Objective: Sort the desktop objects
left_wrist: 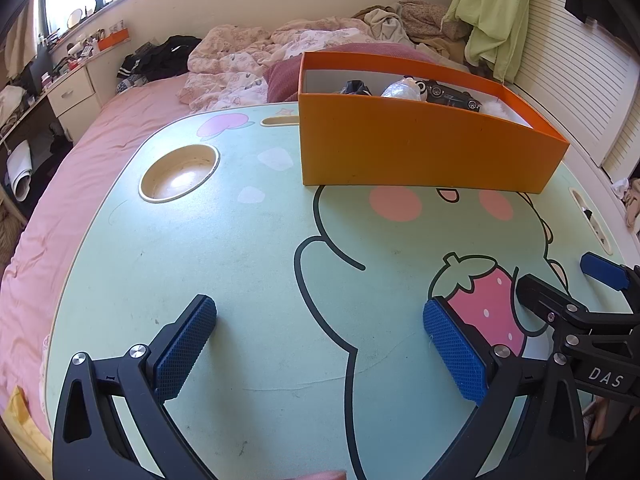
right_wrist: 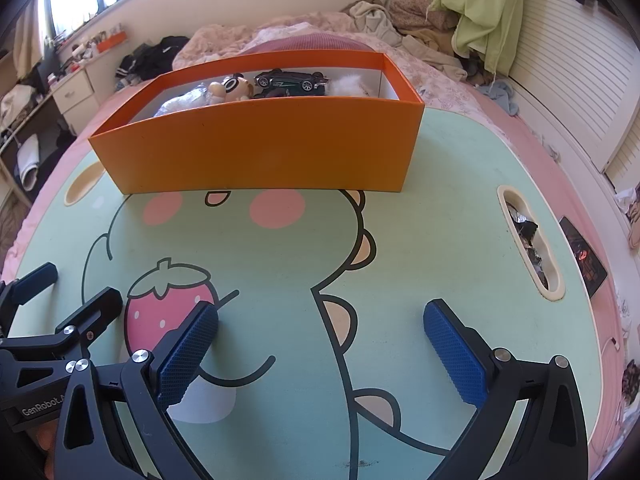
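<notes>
Cartoon table [left_wrist: 200, 280], "DAS" right tool [left_wrist: 568, 284], "GenRobot" left tool [right_wrist: 70, 288]

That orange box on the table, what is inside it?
Over the rim of the orange box show a dark toy car, a small panda figure, something white and fluffy and a clear plastic wrap. The front wall hides the box floor and anything lower.

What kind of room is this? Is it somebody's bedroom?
Yes, most likely a bedroom. A cartoon lap table sits on a bed with a pink sheet, a rumpled floral quilt and clothes lie behind it, and a cluttered desk with drawers stands by the window.
</notes>
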Tool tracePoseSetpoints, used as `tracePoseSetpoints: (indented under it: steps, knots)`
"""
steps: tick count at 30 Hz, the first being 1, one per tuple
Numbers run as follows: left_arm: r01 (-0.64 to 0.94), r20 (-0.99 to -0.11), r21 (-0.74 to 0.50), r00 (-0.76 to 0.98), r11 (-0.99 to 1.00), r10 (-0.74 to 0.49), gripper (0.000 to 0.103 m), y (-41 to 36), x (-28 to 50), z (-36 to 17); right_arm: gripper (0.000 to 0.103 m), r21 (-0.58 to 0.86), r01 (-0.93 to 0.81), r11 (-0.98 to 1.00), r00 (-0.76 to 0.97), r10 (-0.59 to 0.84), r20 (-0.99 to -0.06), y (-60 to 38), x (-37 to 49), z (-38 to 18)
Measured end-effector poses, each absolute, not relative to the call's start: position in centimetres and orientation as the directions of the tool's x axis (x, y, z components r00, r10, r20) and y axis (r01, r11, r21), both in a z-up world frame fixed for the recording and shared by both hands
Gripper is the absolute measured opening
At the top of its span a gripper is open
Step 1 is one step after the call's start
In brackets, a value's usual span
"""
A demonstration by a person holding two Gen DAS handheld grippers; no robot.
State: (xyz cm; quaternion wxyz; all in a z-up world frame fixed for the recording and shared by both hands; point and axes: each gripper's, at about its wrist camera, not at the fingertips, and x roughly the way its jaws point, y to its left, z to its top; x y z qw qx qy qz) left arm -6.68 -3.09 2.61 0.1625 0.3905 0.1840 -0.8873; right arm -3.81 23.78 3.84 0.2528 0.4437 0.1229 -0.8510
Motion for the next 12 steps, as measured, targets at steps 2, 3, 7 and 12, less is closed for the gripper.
tracePoseSetpoints:
  steps: [2,3,7,12]
  knots:
    - [0.432,-0.753,-0.2,-0.642,-0.88,-0.144,0.103,-3.1,-6.68,2.62,0.103,0.015,0.539,-0.842,-0.478,-0.321,-0.817,23.64,-3.96,3.62]
    - [0.432,-0.753,-0.2,-0.642,-0.88,-0.145,0.103,-3.09,-6.69,2.63,0.103,0.015,0.539,-0.842,-0.478,-0.321,-0.817,23.7,-3.9,3.73]
    - [0.432,-0.753,-0.199,-0.642,-0.88,-0.145,0.103,-3.09,-6.68,2.64,0.103,0.015,0.539,-0.842,-0.478,-0.321,-0.817,23.64,-3.98,3.62]
    - [0.43,-0.752,-0.199,-0.643,-0.88,-0.144,0.103,-3.08,-6.66,2.66,0.103,0.015,0.539,-0.842,-0.478,-0.321,-0.817,23.68,-3.93,3.74]
